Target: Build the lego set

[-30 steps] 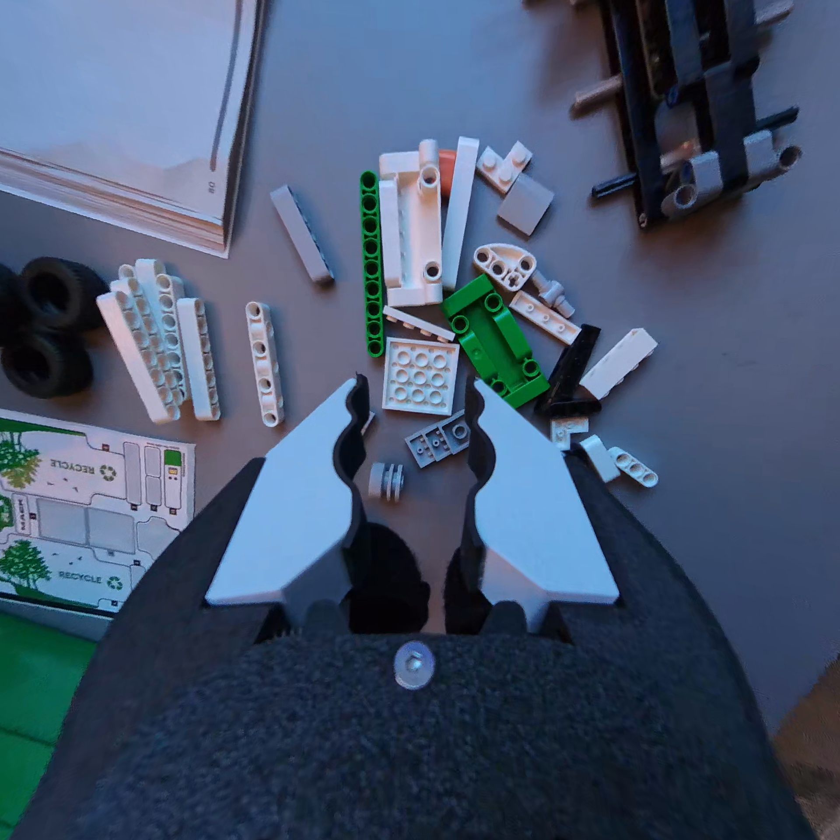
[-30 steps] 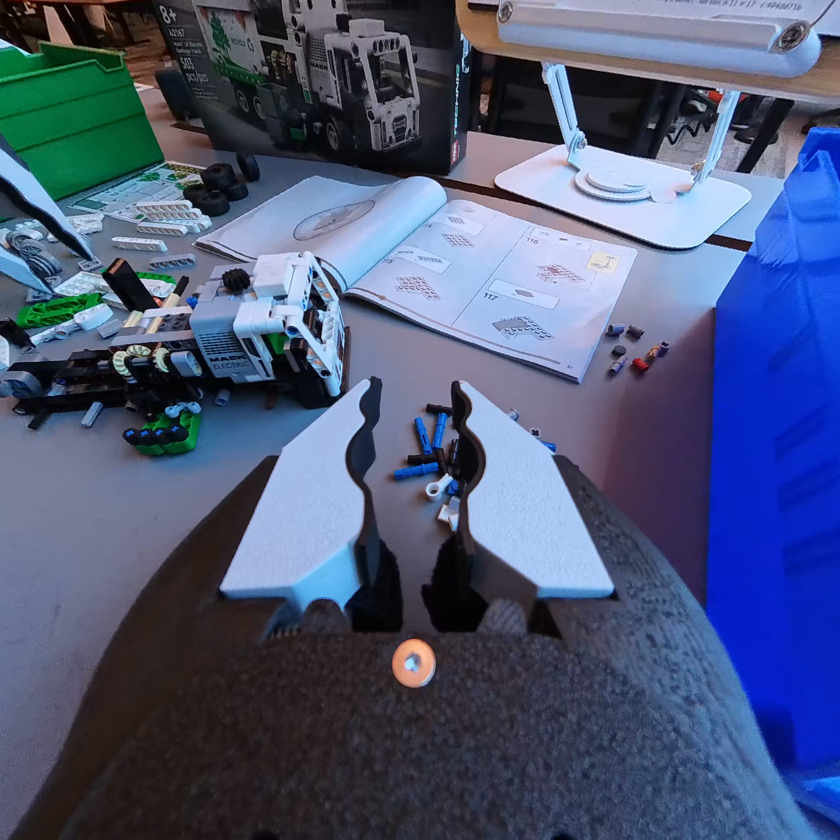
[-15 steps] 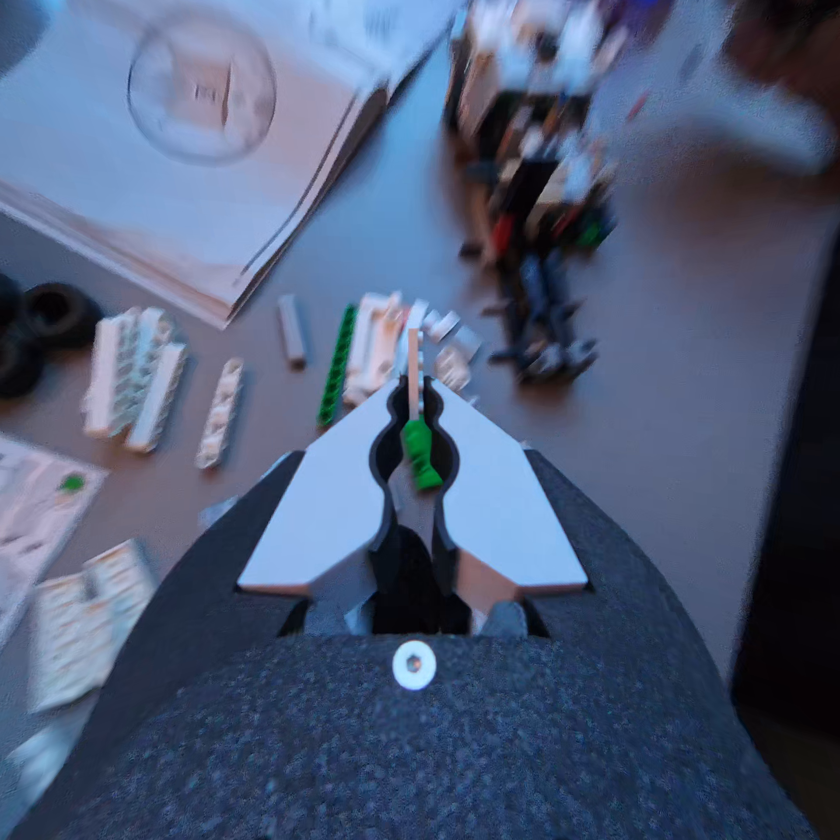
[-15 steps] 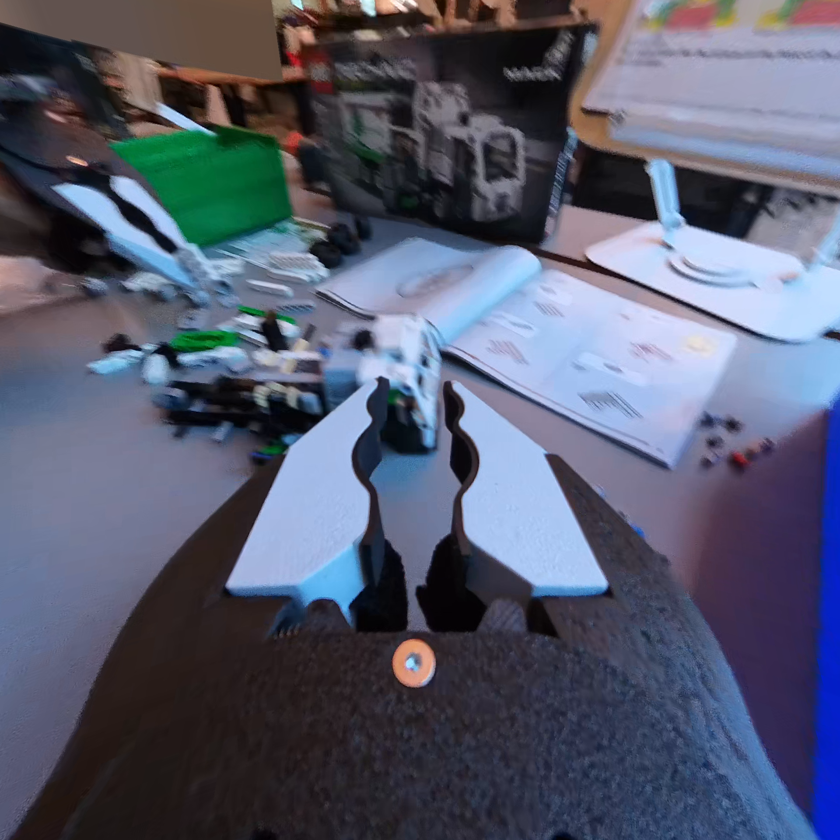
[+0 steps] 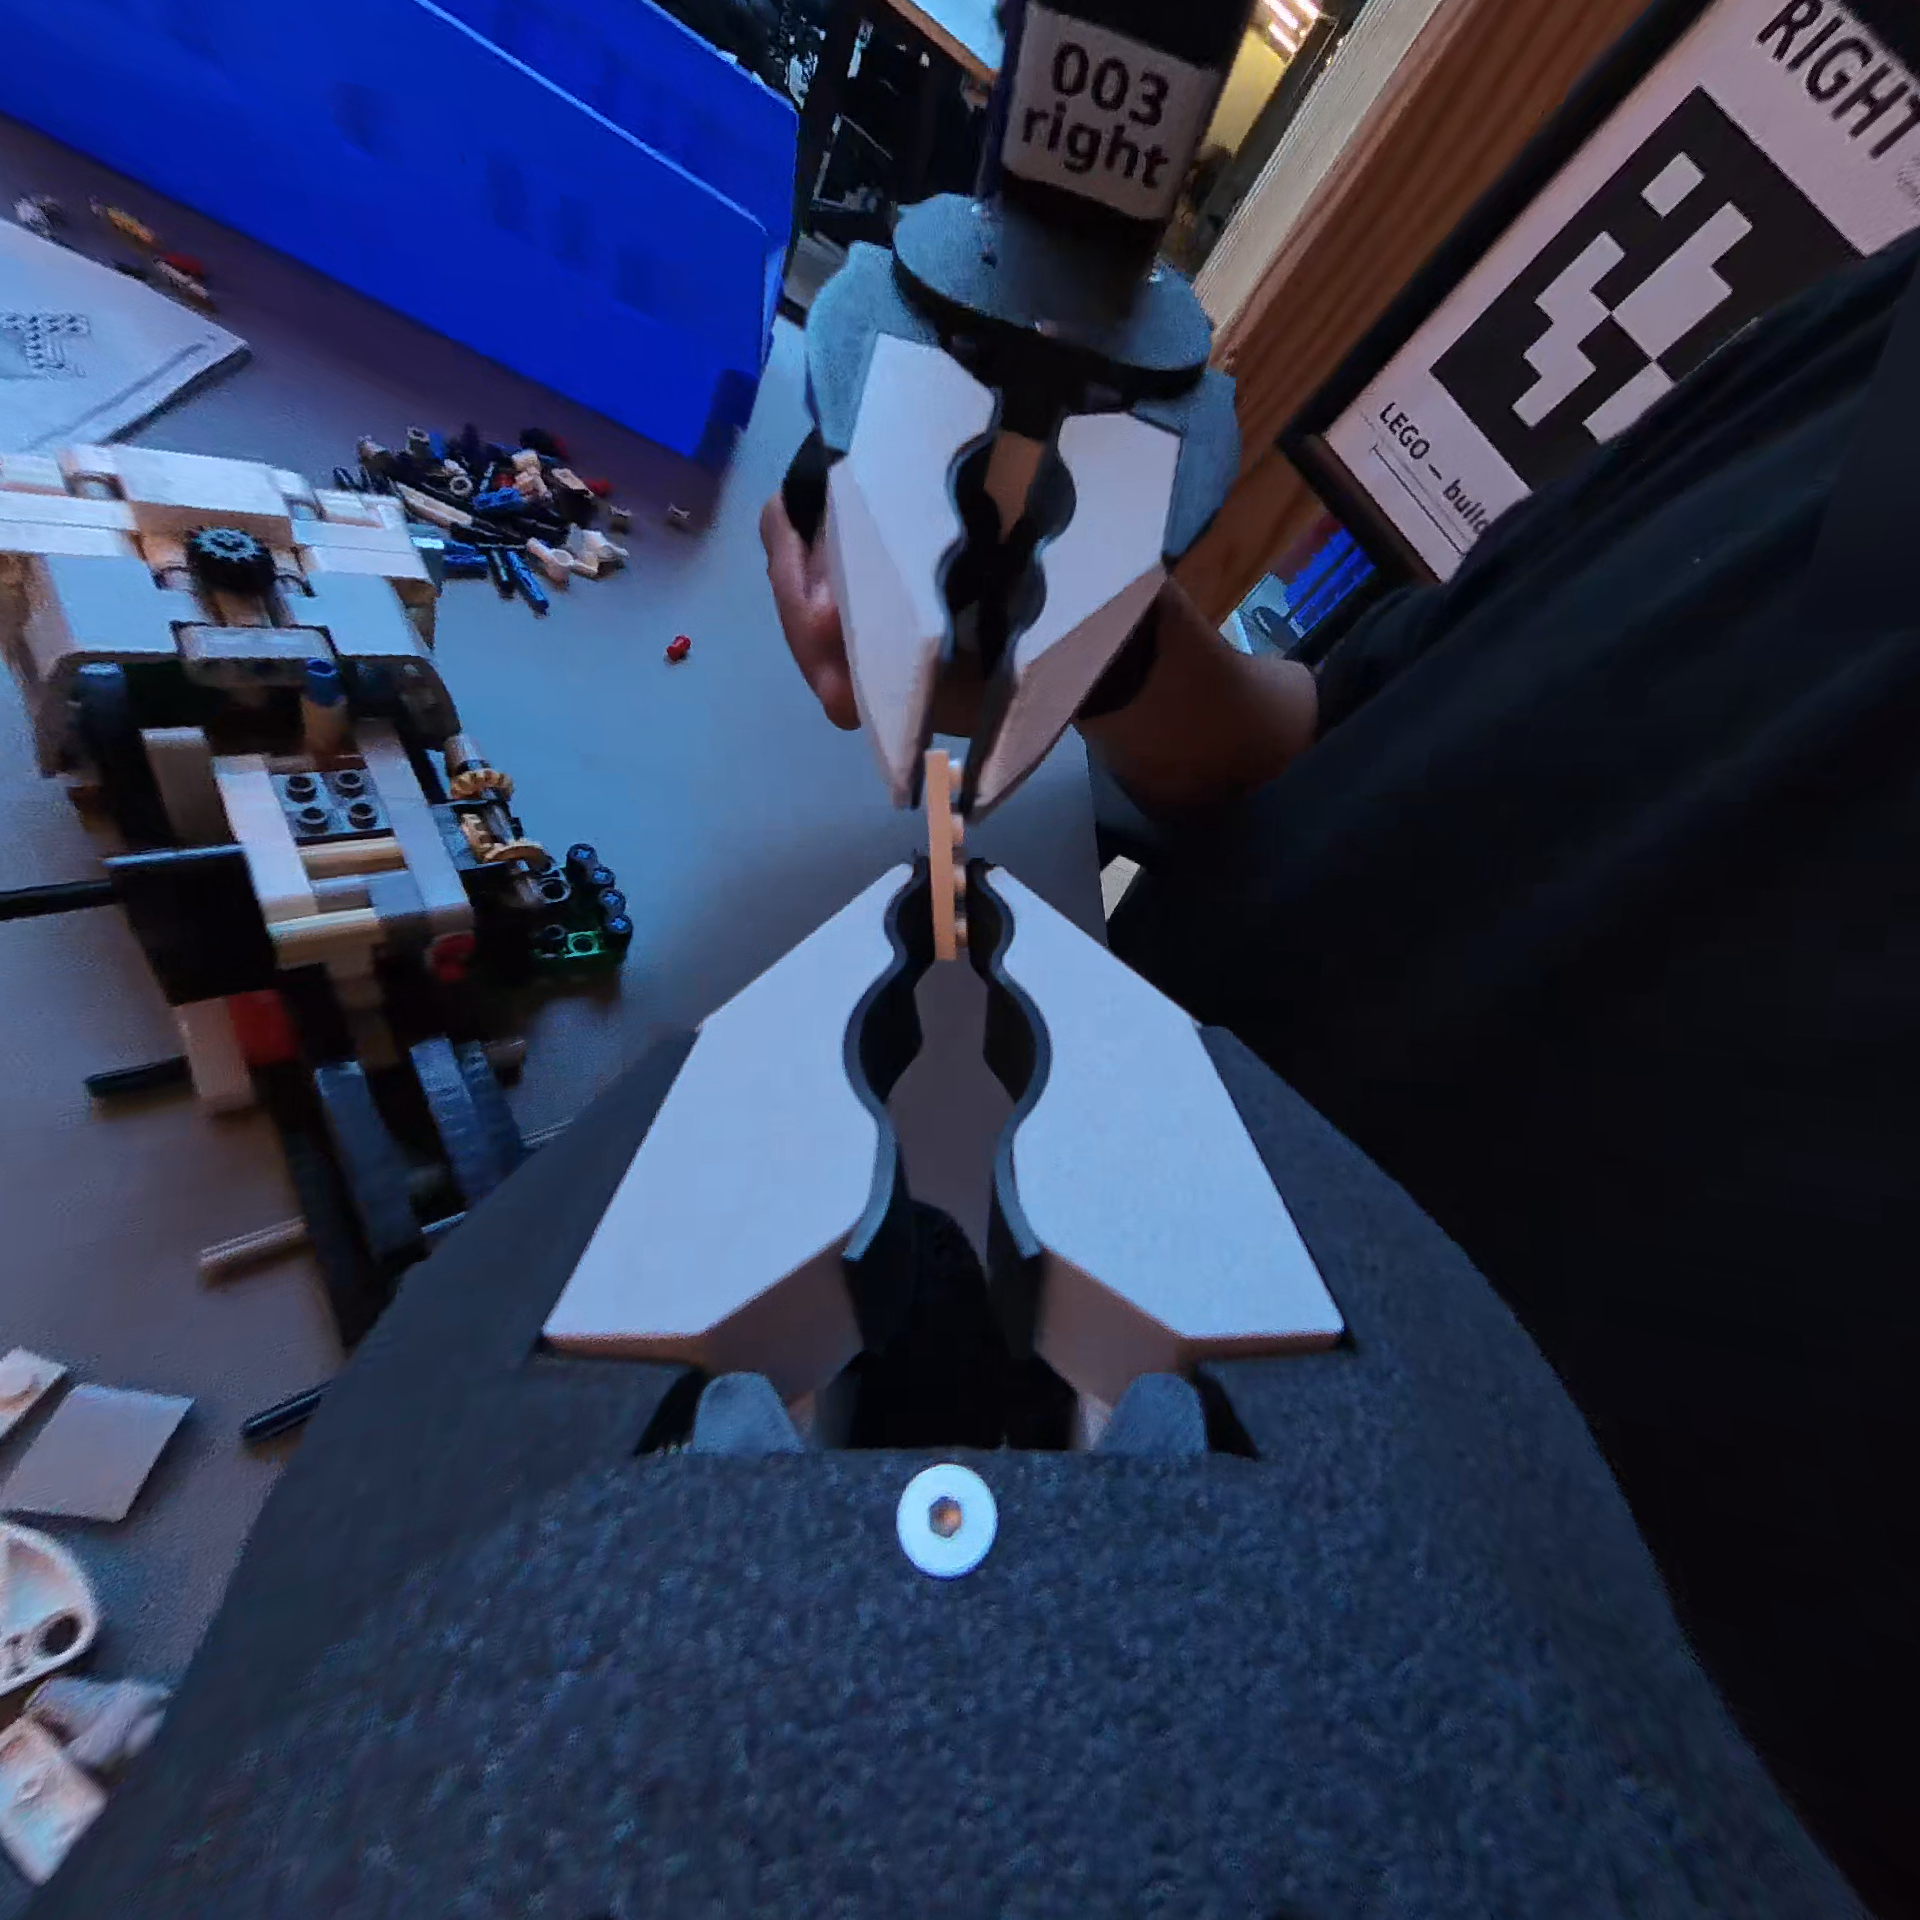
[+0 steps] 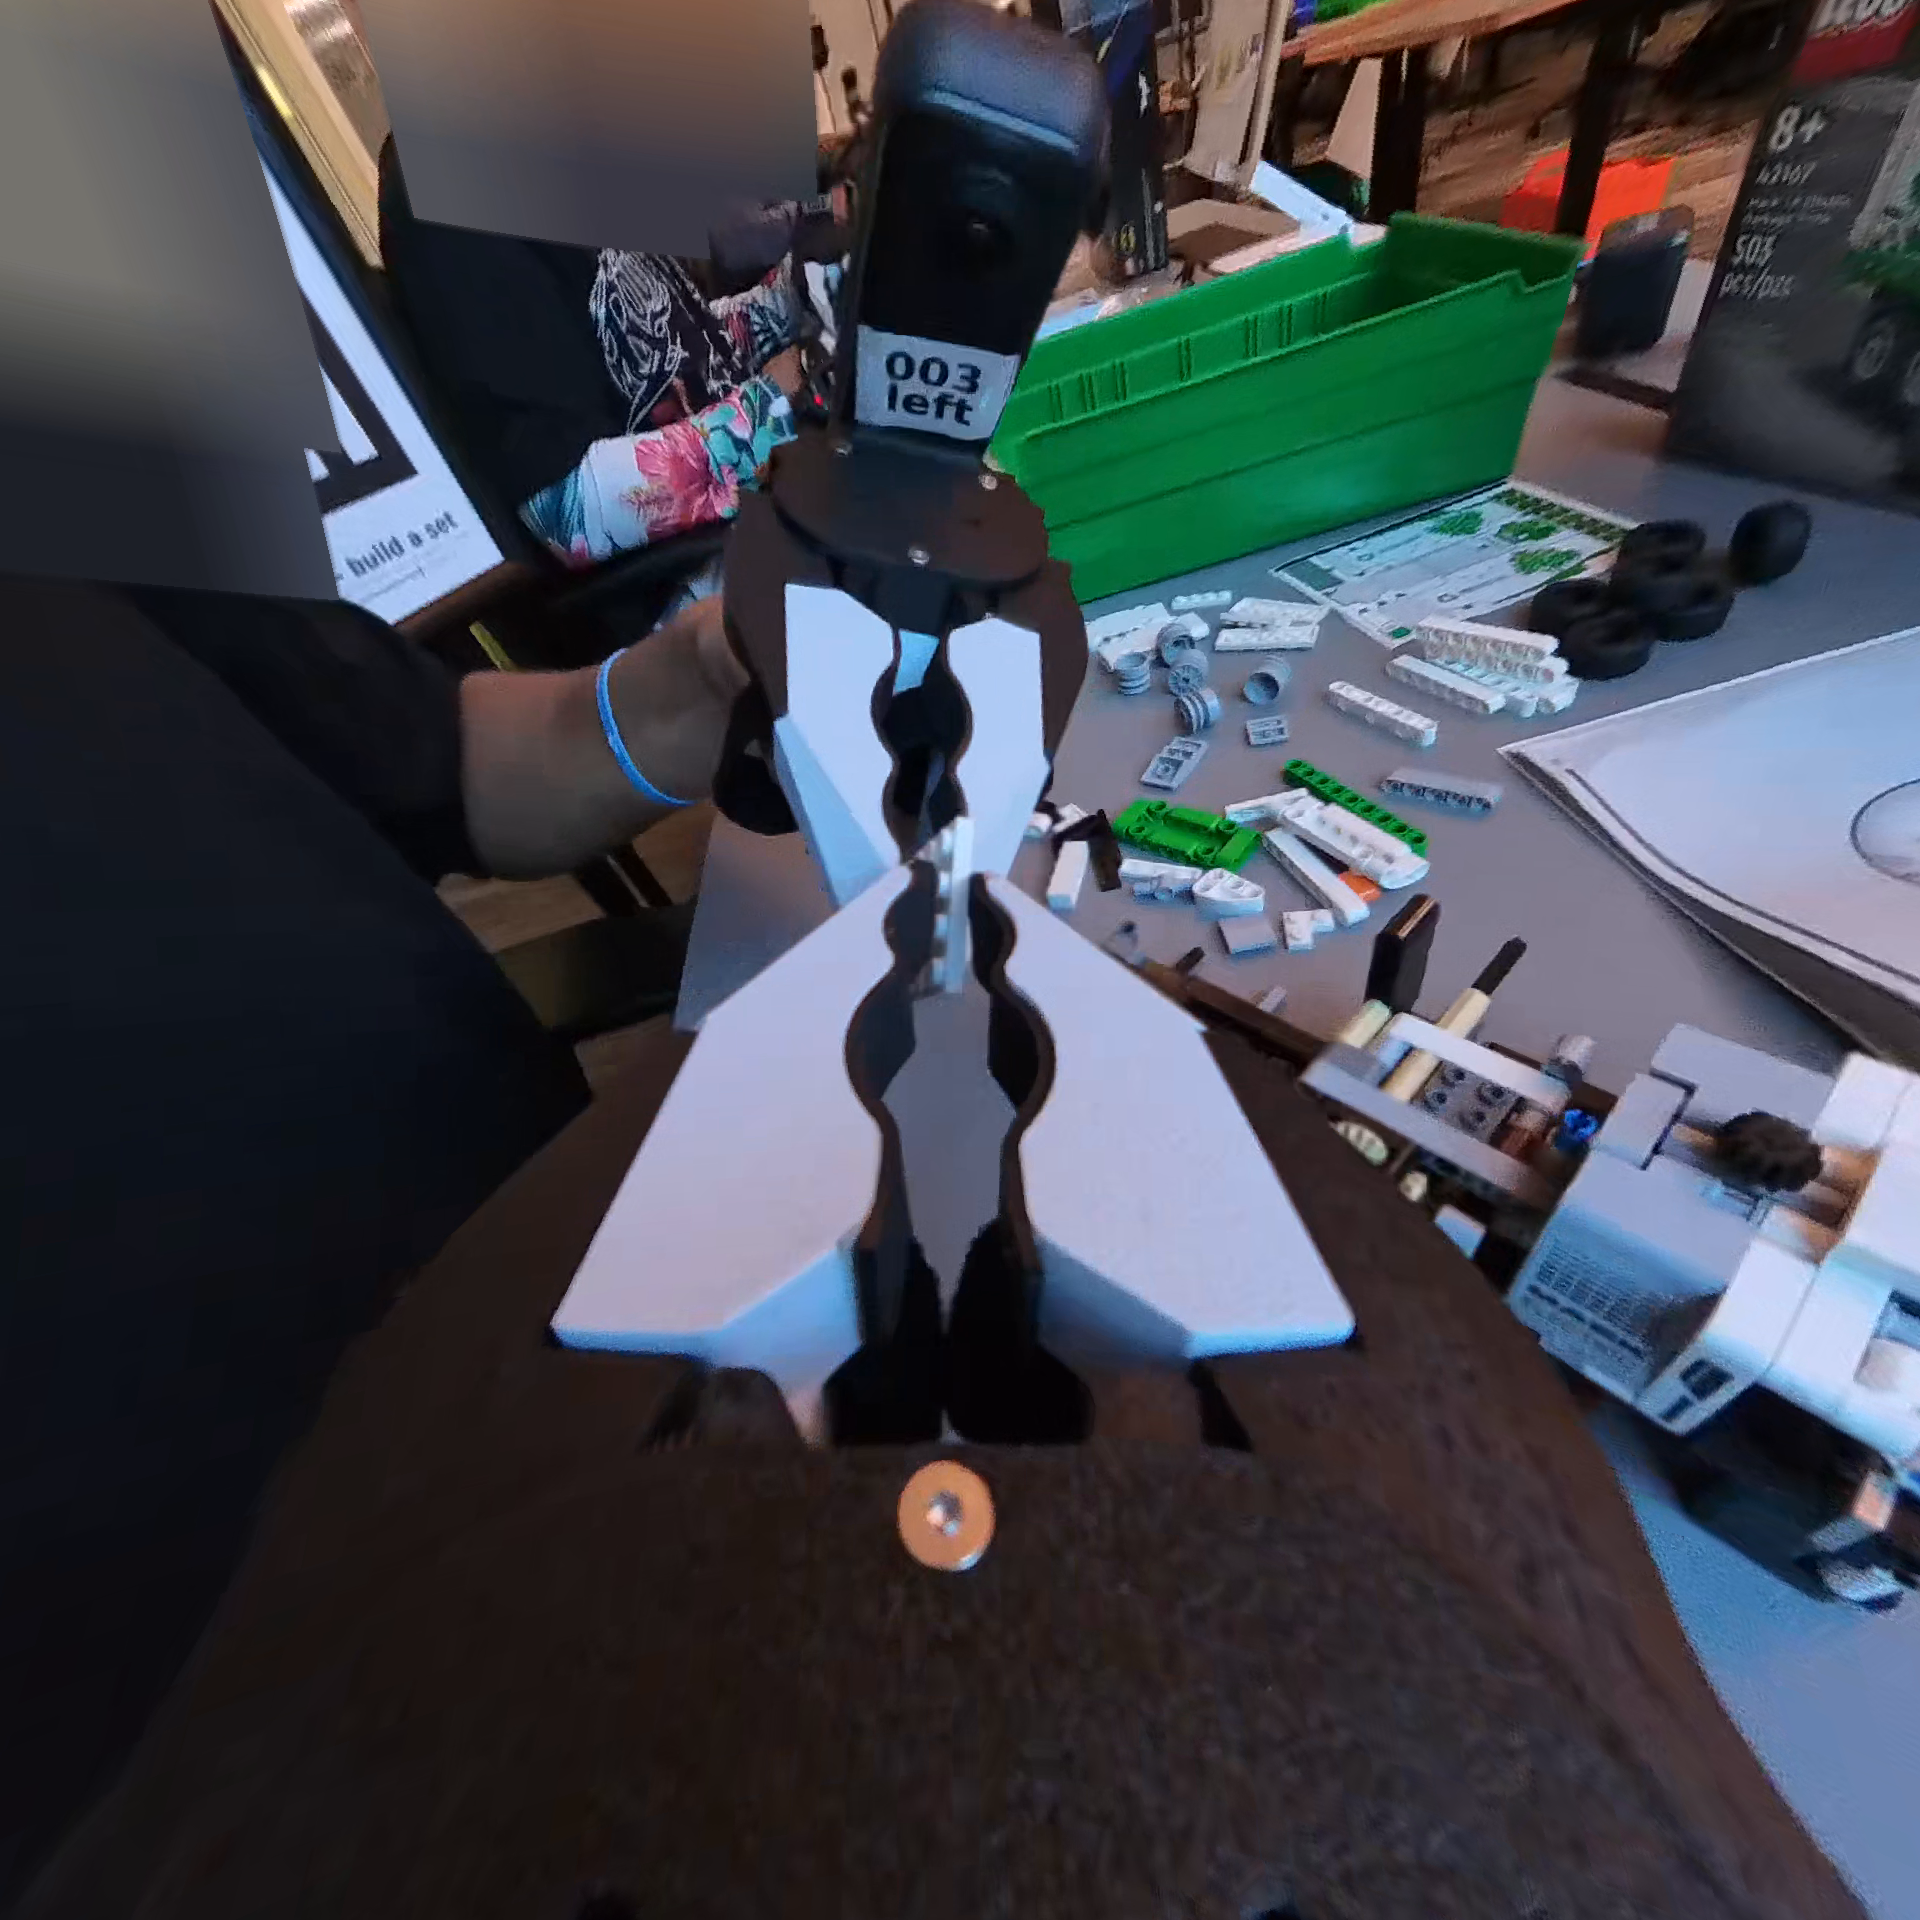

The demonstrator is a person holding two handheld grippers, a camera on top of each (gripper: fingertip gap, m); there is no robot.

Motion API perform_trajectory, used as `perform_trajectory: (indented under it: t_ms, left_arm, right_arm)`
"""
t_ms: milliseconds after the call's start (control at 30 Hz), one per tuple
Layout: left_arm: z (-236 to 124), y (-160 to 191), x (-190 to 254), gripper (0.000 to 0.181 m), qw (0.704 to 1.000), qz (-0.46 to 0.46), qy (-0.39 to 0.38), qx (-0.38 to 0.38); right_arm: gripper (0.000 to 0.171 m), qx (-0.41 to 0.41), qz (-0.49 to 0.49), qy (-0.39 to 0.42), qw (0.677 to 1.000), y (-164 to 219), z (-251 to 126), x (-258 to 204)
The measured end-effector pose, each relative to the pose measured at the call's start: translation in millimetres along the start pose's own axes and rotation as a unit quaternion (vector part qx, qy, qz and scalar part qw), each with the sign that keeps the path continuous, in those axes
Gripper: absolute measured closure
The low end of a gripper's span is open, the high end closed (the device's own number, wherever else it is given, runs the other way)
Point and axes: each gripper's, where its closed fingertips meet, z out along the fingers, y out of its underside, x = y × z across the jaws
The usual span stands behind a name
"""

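A thin white studded plate [image 5: 942, 836] is held edge-on in the air between my two grippers, which face each other tip to tip. My left gripper [image 5: 940, 885] is shut on its near end. My right gripper [image 5: 941, 802] comes from the opposite side and is shut on its far end. In the right wrist view the plate [image 6: 954, 935] sits between my right gripper's tips [image 6: 945, 883], with the left gripper [image 6: 940, 847] just beyond. The part-built truck model [image 5: 281, 779] stands on the grey table, also seen in the right wrist view [image 6: 1662, 1247].
Loose white, green and grey pieces [image 6: 1247, 831] lie on the table, with black tyres [image 6: 1662, 603], a sticker sheet [image 6: 1455, 551], a green bin [image 6: 1299, 384] and the open manual [image 6: 1766, 810]. A pile of small pins [image 5: 499, 509] lies before a blue bin [image 5: 468, 208]. The person's hands hold both grippers. Only a small space, under 4 cm, lies between the two pairs of fingers.
My left gripper shut on the white plate from the pile, lifted it and swung round. My right gripper left the pins, rose to face it and shut on the plate's other end.
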Motion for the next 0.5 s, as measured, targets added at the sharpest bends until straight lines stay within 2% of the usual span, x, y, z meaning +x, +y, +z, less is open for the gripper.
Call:
perform_trajectory:
  t_ms: [100,167,233,267,367,500]
  left_arm:
    - [7,7,-1,0.178,1.000,0.000,-0.011,-0.007]
    - [7,9,-9,0.173,0.999,0.019,-0.049,-0.003]
    - [-2,12,-24,0.148,0.991,0.054,-0.123,-0.002]
    - [-9,12,-30,0.143,0.985,0.070,-0.160,0.003]
    - [-31,12,-39,0.146,0.958,0.124,-0.254,0.048]
    - [-59,13,-38,0.150,0.918,0.153,-0.343,0.126]
  right_arm:
    - [0.166,-0.008,-0.004,0.022,1.000,10,-5,-2]
    - [0.167,0.003,0.045,0.034,0.998,15,-12,2]
    - [0.167,0.013,0.099,0.057,0.993,25,-25,15]
    - [0.167,0.005,0.128,0.065,0.990,35,-31,20]
    - [0.168,-0.027,0.209,0.069,0.975,67,-41,25]
    - [0.168,-0.073,0.208,0.109,0.969,96,-44,30]
